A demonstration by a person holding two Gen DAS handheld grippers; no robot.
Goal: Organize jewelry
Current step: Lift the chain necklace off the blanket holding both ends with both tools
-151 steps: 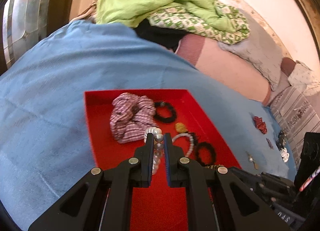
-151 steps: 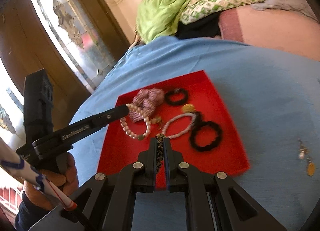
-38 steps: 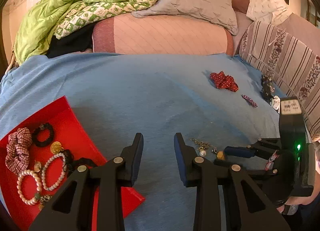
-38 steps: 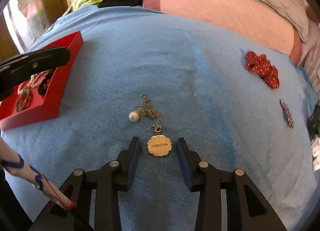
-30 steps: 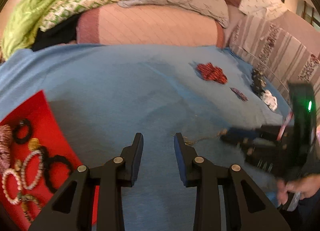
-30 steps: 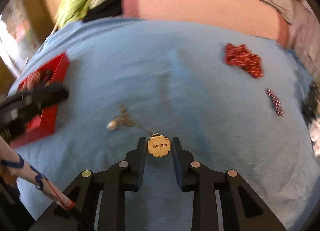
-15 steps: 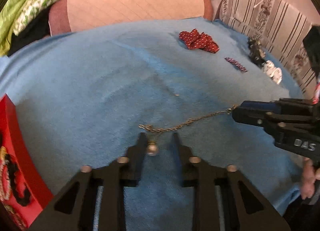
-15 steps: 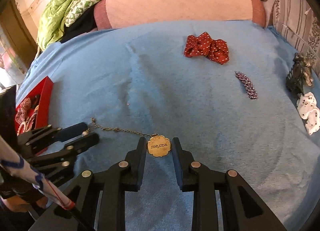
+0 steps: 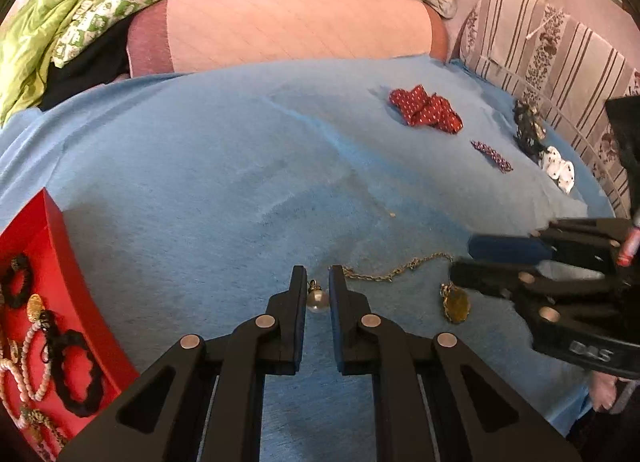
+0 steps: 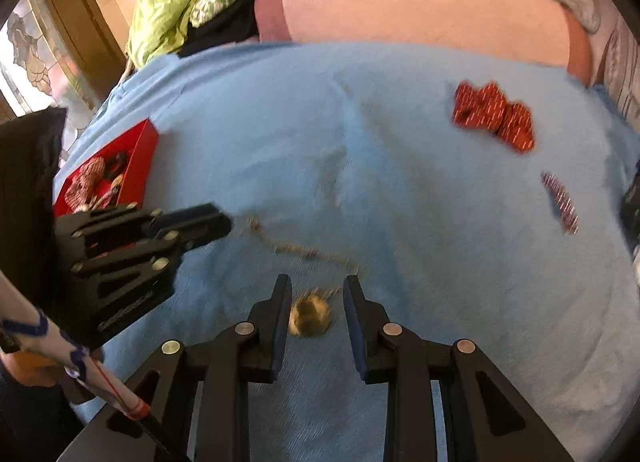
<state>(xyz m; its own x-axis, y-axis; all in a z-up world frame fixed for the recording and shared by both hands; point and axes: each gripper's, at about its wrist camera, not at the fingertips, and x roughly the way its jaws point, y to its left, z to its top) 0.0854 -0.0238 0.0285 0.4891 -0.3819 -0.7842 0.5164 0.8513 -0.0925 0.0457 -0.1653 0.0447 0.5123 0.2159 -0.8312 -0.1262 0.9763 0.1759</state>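
The left hand-held gripper (image 9: 317, 282) is pinching narrow around the pearl (image 9: 318, 301) at one end of the gold chain necklace (image 9: 394, 270), whereas a second ago its jaws were standing apart over bare blanket. The chain is lying slack on the blue blanket (image 9: 224, 182), no longer drawn taut as half a second ago. The right hand-held gripper (image 10: 316, 290) is standing a little wider than the gold pendant (image 10: 310, 316) between its fingers; the blurred pendant is sitting off both pads, where half a second earlier they were pinching it. The red tray (image 9: 60, 262) with bracelets is lying at the blanket's left edge, and a red dotted bow (image 9: 426, 110) is lying well apart.
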